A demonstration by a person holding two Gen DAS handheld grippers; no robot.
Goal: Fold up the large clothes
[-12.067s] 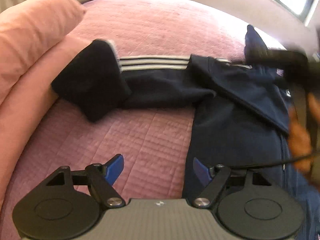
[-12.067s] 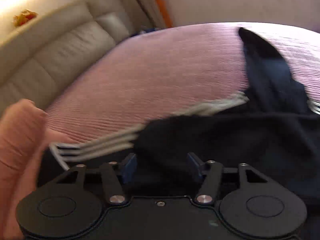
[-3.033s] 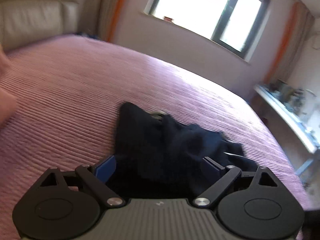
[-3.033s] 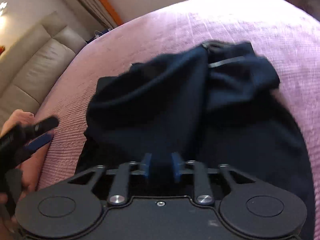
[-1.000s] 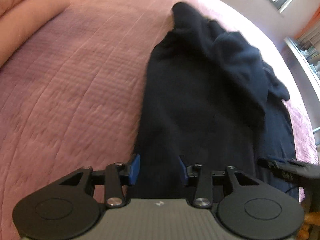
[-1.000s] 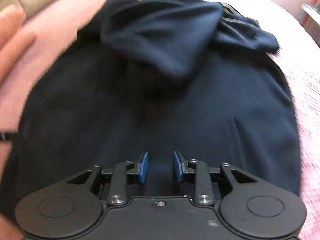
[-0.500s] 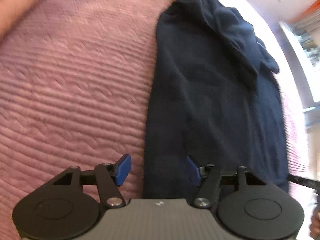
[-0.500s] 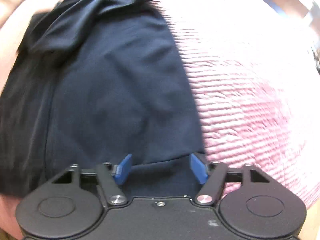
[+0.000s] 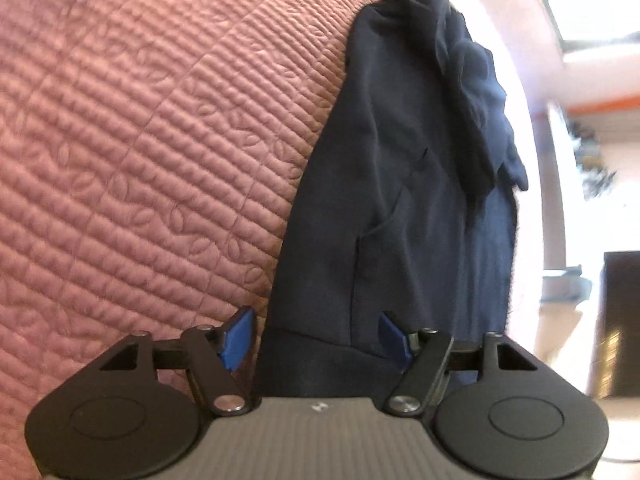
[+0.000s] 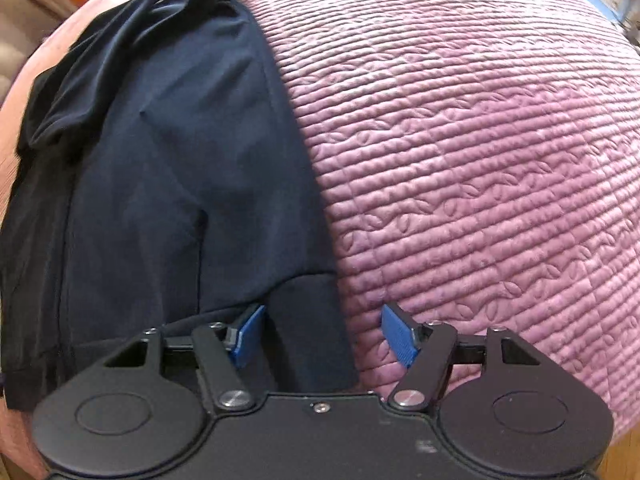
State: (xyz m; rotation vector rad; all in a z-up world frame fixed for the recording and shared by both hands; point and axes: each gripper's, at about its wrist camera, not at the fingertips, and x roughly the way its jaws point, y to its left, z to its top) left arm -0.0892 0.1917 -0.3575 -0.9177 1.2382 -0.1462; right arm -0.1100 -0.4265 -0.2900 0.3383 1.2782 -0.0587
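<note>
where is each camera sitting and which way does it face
Left wrist: on the left gripper, looking down along its open blue fingers at the navy garment and pink quilt.
Right wrist: on the right gripper, angled down at the garment's other edge; open fingers show.
Shared: the same garment and quilt.

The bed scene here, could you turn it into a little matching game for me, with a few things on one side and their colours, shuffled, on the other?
Things:
1. garment
2. bedspread
3. pads on the left gripper
4. casing behind the right gripper

Colours:
A. bright blue
B. black
C. pink, quilted
D. dark navy

Pairs: 1-D, 2-C, 3-A, 4-B

Both grippers have just been adjusting their jaws; each now stands open over a near corner of the garment, pads clear of the cloth.
</note>
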